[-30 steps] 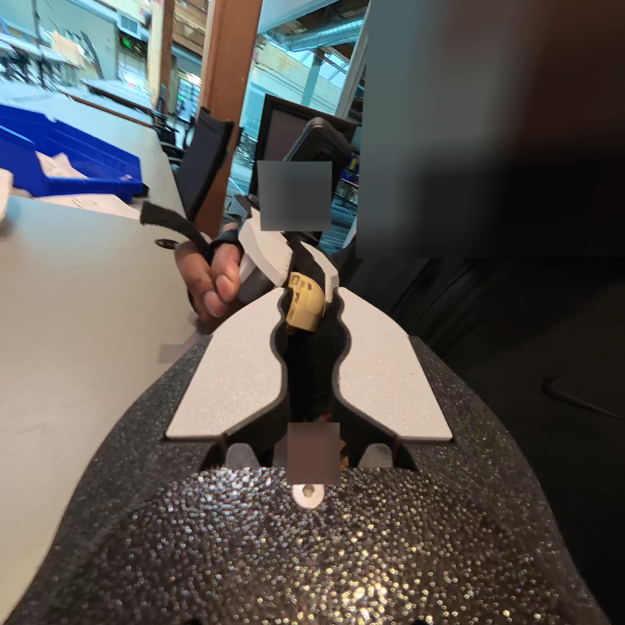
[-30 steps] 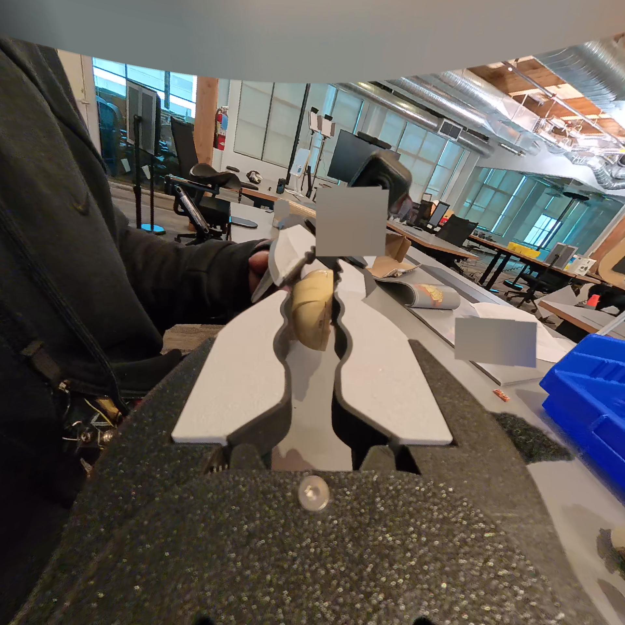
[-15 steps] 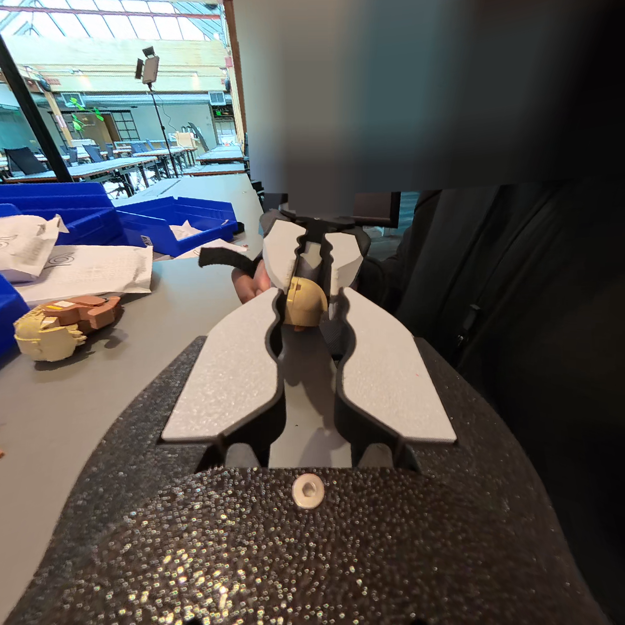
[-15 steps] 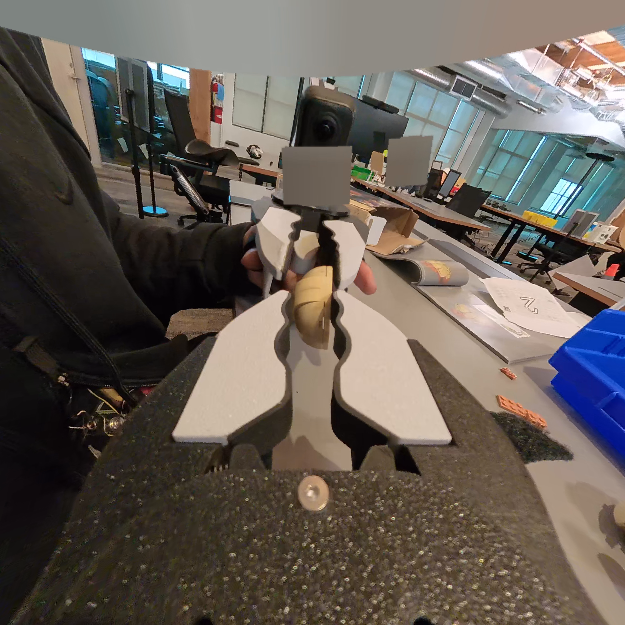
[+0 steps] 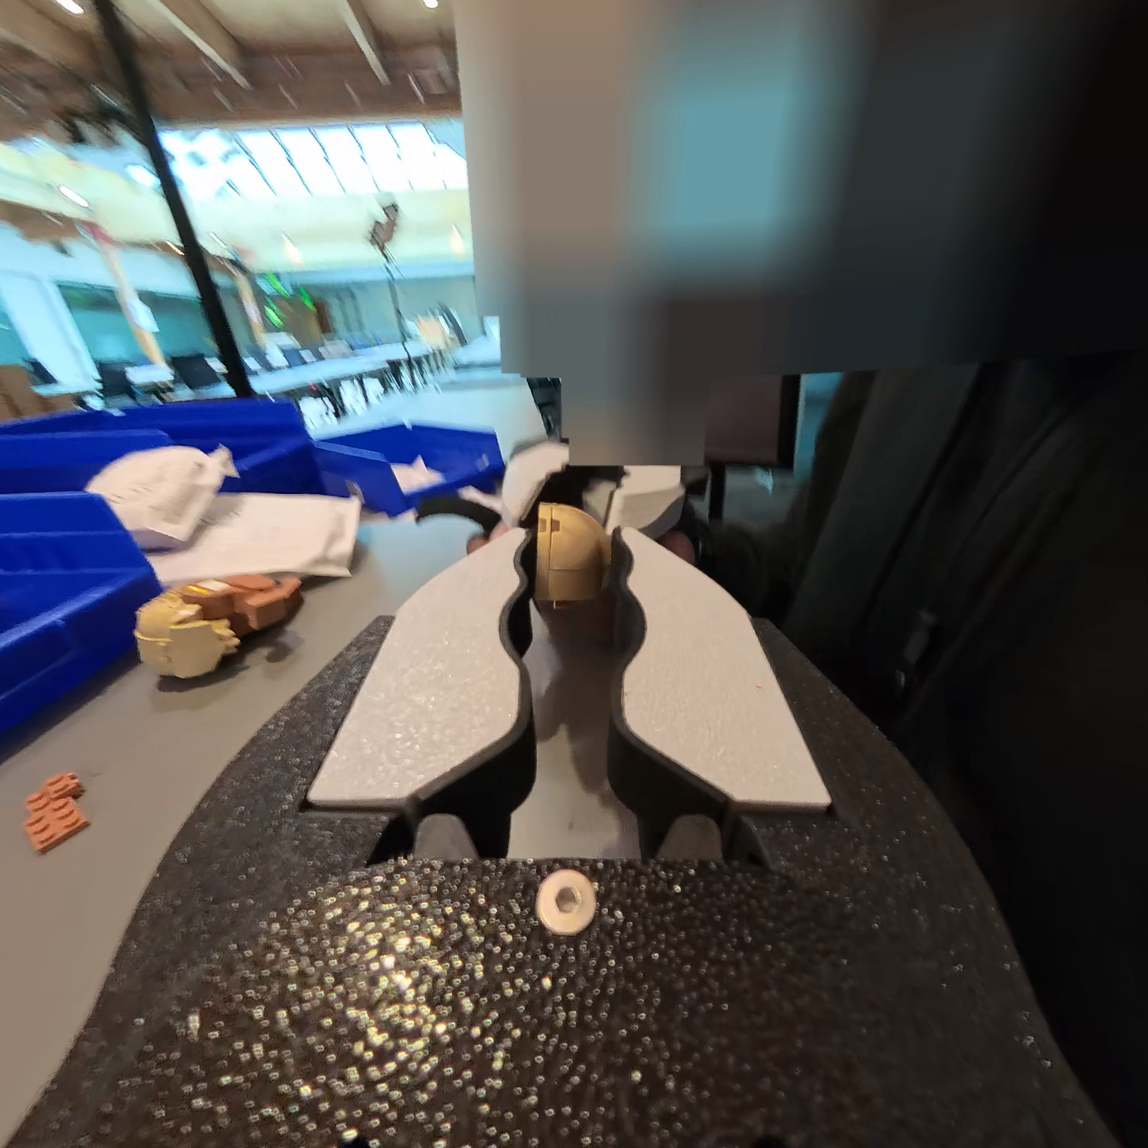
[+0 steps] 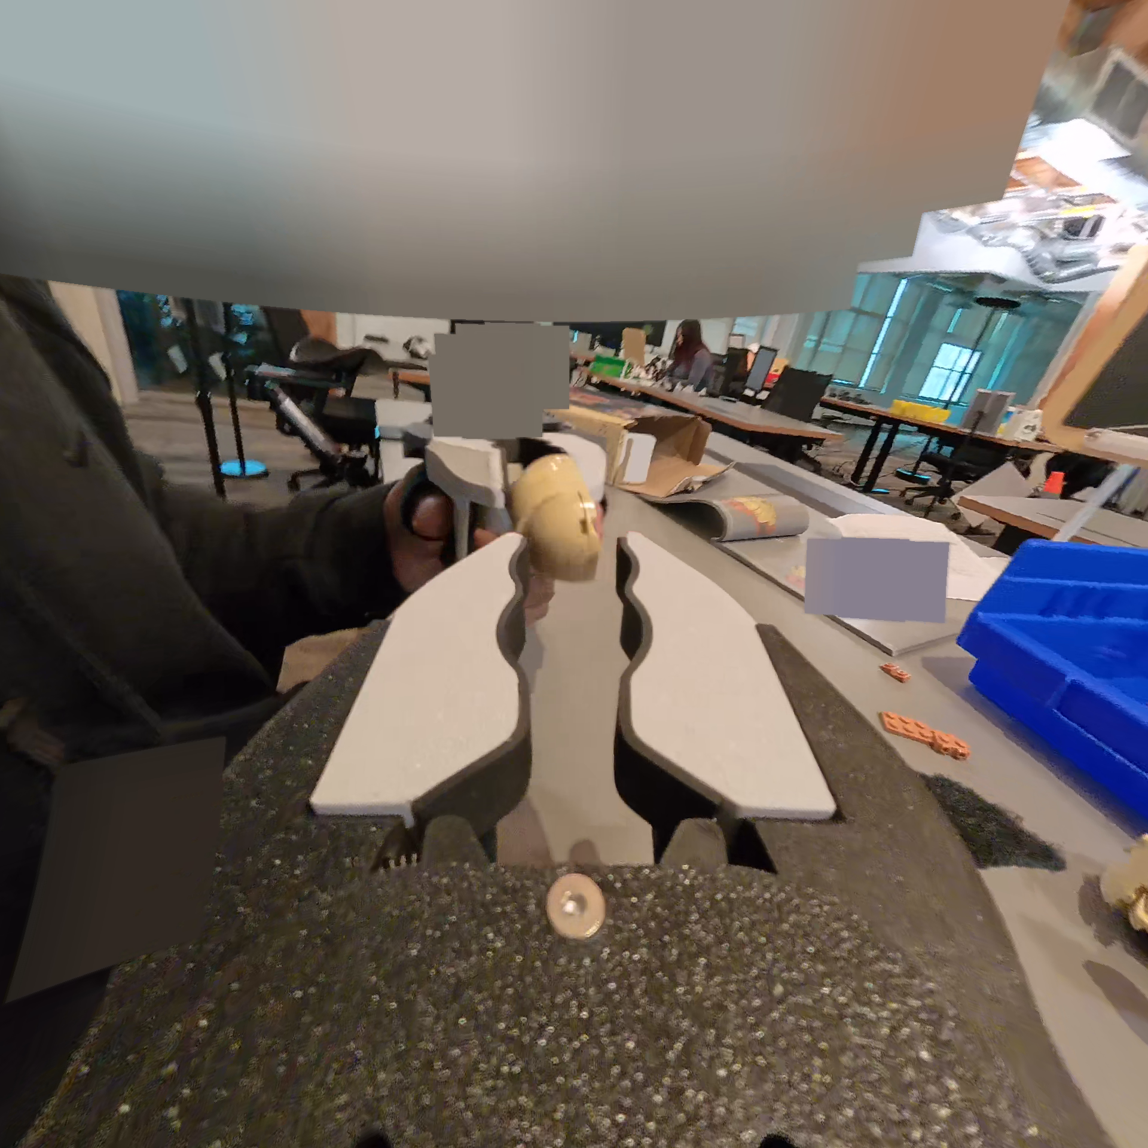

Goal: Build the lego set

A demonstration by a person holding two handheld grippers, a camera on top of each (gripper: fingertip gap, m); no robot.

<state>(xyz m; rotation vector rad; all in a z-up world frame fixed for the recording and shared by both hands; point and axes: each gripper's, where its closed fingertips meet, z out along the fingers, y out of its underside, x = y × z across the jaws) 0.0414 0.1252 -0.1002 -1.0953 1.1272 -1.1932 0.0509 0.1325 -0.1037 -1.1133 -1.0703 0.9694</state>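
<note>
Left hand-held gripper (image 5: 571,539): the two grey fingers are clamped on a tan rounded lego piece (image 5: 568,556), which sits right at the fingertips, held up off the desk (image 5: 348,627). The piece's curved side faces the right finger and its flatter, seamed side the left finger. Right hand-held gripper (image 6: 571,540): fingers apart, with nothing between them. In the right wrist view the tan piece shows just beyond this gripper's left fingertip, caught in the fingers of the left hand-held gripper opposite; whether it touches that fingertip I cannot tell. The two grippers point at each other, tips close. A person's hand (image 6: 422,534) in a dark sleeve (image 6: 248,559) grips the handle of the left one. On the desk in the left wrist view, a partly built tan and brown model (image 5: 211,615) lies on its side, near blue bins (image 5: 62,590). White paper bags (image 5: 248,540) lie behind the model, one of them resting in a bin. A few orange-brown plates (image 5: 53,814) lie apart, near the view's left edge. The right wrist view shows a long orange-brown plate (image 6: 922,733) and a small one (image 6: 894,671) beside a blue bin, a curled booklet (image 6: 758,515) and an open cardboard box (image 6: 665,447) farther back. Both views are motion-blurred at the edges.
</note>
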